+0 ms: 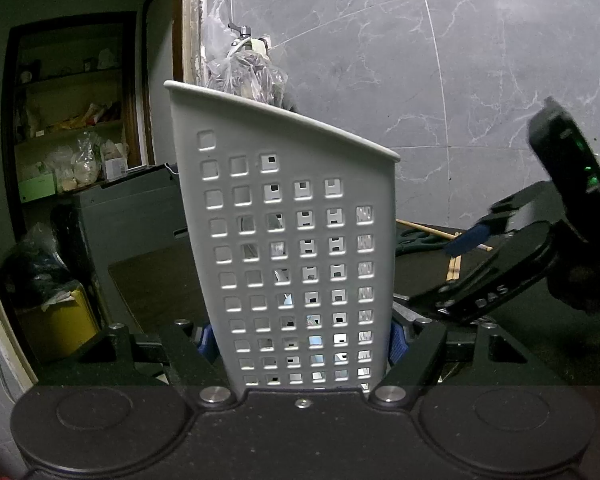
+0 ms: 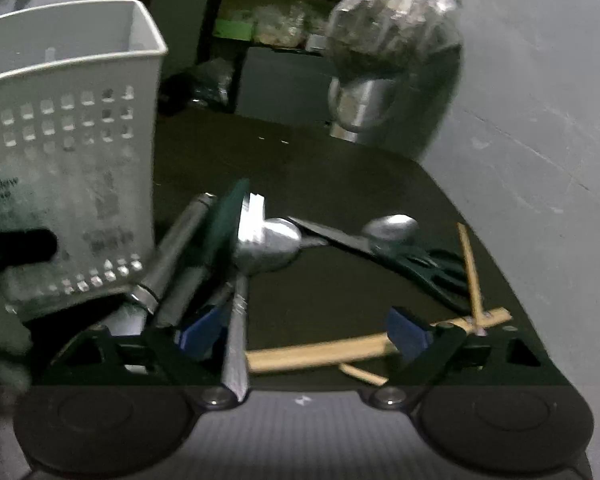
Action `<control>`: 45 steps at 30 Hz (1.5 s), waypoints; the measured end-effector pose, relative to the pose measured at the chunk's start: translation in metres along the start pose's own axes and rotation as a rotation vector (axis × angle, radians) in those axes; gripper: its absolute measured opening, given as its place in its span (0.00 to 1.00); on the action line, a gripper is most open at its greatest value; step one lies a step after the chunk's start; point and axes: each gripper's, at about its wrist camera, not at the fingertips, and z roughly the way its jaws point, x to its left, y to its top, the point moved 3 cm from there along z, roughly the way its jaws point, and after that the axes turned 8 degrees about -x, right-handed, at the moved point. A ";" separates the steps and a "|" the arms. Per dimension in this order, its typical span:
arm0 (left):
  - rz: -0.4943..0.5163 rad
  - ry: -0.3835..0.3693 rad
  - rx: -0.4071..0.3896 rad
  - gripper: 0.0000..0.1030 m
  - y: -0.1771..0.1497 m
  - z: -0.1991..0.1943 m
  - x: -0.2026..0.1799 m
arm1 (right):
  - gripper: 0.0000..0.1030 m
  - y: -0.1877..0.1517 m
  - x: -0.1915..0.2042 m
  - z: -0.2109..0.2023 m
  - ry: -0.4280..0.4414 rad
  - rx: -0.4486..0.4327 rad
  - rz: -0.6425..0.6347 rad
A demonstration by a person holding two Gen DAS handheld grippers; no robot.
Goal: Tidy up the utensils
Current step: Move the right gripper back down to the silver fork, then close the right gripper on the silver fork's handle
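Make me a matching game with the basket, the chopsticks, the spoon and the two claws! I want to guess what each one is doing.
Things
1. white basket
2. wooden chopsticks
3. metal spoon
4. right claw

States
A. open above the table, holding nothing
B. lying on the dark table, crossing each other
C. standing upright, squeezed by the left claw
D. lying on the table with its handle running beside the right claw's left finger

Pairs: 1-C, 2-B, 3-D, 4-A
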 end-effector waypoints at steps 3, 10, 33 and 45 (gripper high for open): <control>-0.001 0.000 0.000 0.74 0.000 0.000 0.000 | 0.74 0.006 0.005 0.009 0.041 0.007 -0.009; 0.002 -0.001 0.000 0.74 0.000 0.000 -0.001 | 0.24 0.009 -0.004 0.015 0.152 0.073 0.100; 0.001 -0.001 -0.001 0.74 0.000 0.000 -0.001 | 0.30 -0.016 -0.021 -0.047 0.094 0.130 0.270; 0.002 -0.001 -0.001 0.74 0.000 0.000 -0.001 | 0.33 0.006 -0.027 0.001 0.109 0.098 0.109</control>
